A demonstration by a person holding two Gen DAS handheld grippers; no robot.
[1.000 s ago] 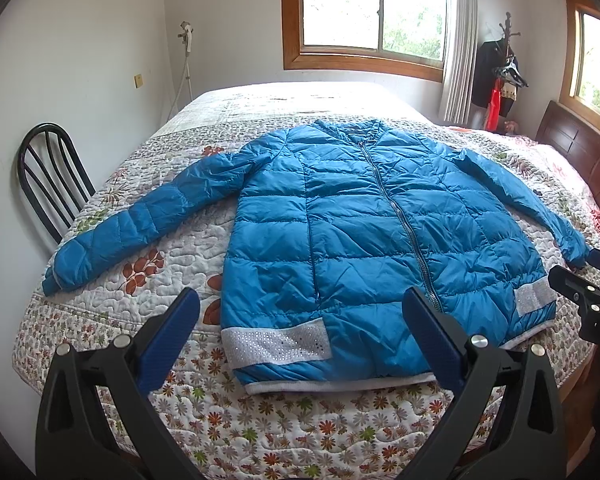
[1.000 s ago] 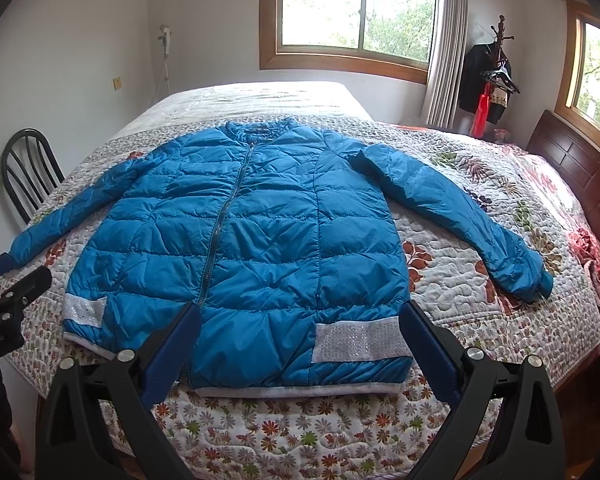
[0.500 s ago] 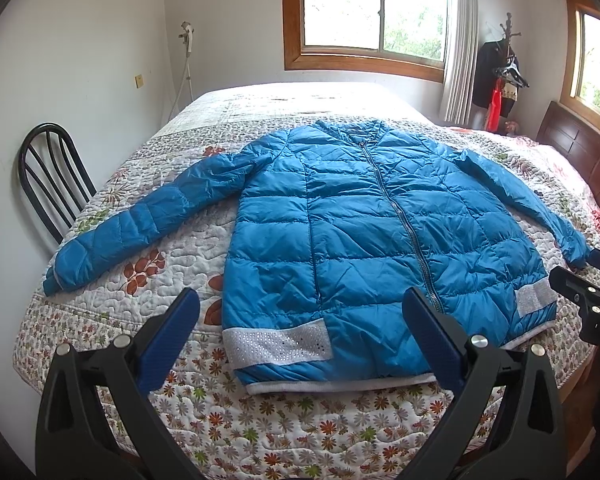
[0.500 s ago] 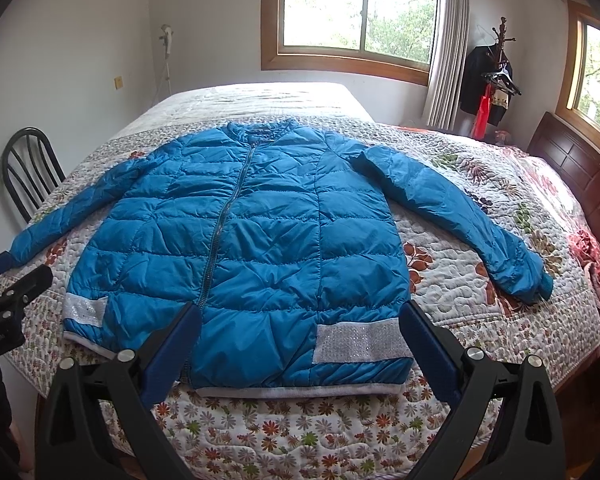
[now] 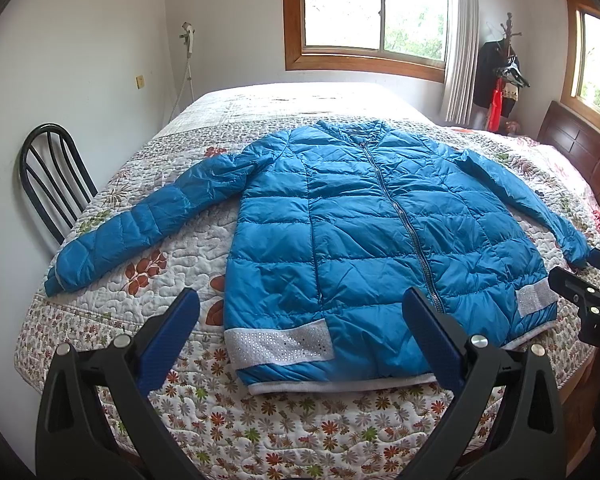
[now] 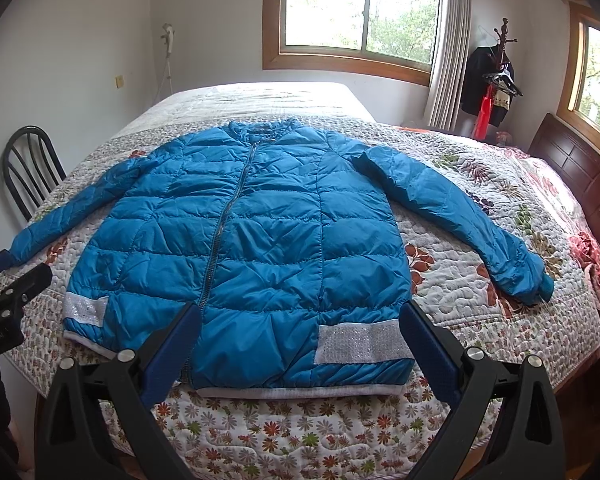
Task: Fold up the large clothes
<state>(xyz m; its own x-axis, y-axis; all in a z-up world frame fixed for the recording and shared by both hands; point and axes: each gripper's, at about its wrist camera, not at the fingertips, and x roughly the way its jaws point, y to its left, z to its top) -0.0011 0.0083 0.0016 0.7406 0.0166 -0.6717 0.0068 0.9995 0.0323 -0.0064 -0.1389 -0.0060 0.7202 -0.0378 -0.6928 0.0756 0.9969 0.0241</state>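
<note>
Nothing moved; jacket (image 5: 364,240) flat beyond both open jaws.

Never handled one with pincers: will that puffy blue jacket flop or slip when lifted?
Likely floppy: the blue jacket lies flat, sleeves sprawled limp on the quilt. Its shiny shell looks slippery. The quilted puffiness suggests it is probably light for its size.

A blue quilted puffer jacket (image 5: 372,236) lies flat, zipped, front up, sleeves spread, hem at the bed's (image 5: 284,432) near edge.
</note>
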